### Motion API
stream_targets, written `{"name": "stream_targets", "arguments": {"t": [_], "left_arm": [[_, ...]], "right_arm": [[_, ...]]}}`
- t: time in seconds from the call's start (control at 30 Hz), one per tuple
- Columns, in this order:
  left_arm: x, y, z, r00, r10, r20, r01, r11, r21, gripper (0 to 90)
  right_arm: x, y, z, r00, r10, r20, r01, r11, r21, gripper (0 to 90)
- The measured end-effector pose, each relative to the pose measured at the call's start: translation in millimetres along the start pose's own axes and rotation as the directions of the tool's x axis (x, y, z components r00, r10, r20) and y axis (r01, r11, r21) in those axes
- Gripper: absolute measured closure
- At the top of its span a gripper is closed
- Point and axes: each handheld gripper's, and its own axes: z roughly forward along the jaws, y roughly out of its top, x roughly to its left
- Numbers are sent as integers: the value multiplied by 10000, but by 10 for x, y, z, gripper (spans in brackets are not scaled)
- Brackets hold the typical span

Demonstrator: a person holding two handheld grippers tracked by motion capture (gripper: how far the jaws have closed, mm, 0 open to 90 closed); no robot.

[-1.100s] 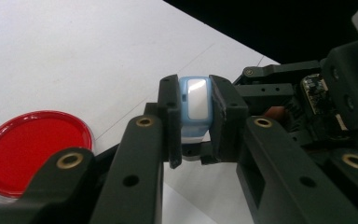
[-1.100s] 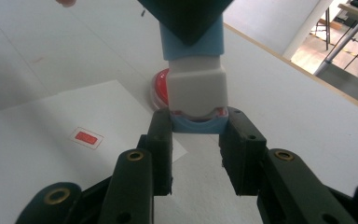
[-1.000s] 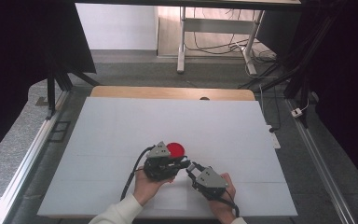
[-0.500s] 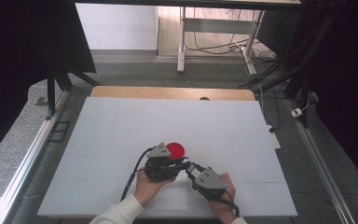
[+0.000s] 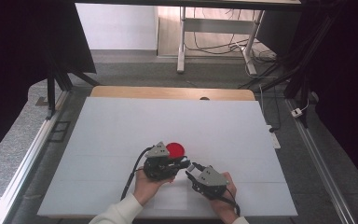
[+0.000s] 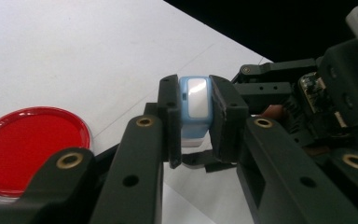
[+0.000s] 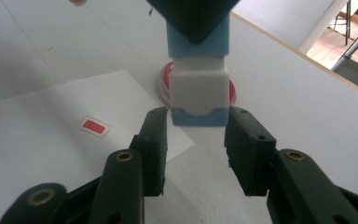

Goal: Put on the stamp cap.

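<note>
Table: a white tabletop [image 5: 121, 121] with a wooden strip along its far edge; both grippers meet near its front middle.
Paper: a white sheet [image 7: 51, 140] with a small red-printed label [image 7: 94, 126] lies flat under the right gripper, seen in the right gripper view.
Red lid: a round red disc with a clear rim [image 5: 175, 149] lies flat just beyond the left gripper; in the left gripper view [image 6: 28, 149] it sits beside the jaws, apart from them.
Left gripper: [image 5: 182, 163] clenched on the blue and white block; its pads press both sides of it.
Right gripper: [image 5: 189, 171] its jaws have just been opening; in the right gripper view [image 7: 196, 144] they stand released on either side of the block's end, with gaps showing.
Block: a small light blue and white oblong [image 6: 195, 109], held above the table between the two grippers. Its long axis runs from one gripper toward the other, white-capped end [image 7: 198, 88] toward the right gripper.
In the way: the left gripper's dark body covers the block's far end in the right gripper view.
</note>
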Motion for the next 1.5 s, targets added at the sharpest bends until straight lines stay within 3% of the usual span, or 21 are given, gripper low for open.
{"name": "stream_targets", "arguments": {"t": [0.2, 0.43, 0.73, 0.93, 1.1, 1.27, 1.4, 1.5], "left_arm": [[42, 23, -60, 10000, -19, 33, 20, 9999, -125, 754], [81, 37, -110, 10000, 40, -57, -41, 9999, -157, 754], [86, 61, -167, 9989, 360, -315, -363, 9993, -118, 754], [138, 70, -242, 9971, 544, -533, -548, 9985, -44, 754], [173, 100, -325, 9939, 714, -841, -732, 9971, -189, 753], [194, 123, -413, 9869, 1052, -1220, -1084, 9939, -195, 753], [233, 125, -448, 9845, 1084, -1376, -1111, 9937, -116, 753], [271, 111, -444, 9778, 1219, -1707, -1226, 9924, 65, 753]], "right_arm": [[-74, -56, -32, 9982, 453, -397, -454, 9990, -34, 528], [-279, -170, -145, 9942, 948, -498, -942, 9954, 146, 515], [-630, -371, -423, 9818, 1888, -192, -1883, 9818, 244, 511], [-732, -451, -534, 9816, 1909, -38, -1906, 9810, 354, 507], [-825, -533, -638, 9774, 2113, 16, -2112, 9768, 365, 507], [-884, -597, -723, 9787, 2028, 301, -2041, 9778, 478, 507], [-932, -643, -767, 9761, 2136, 404, -2155, 9753, 489, 507], [-955, -659, -774, 9747, 2192, 429, -2213, 9737, 534, 507]]}}
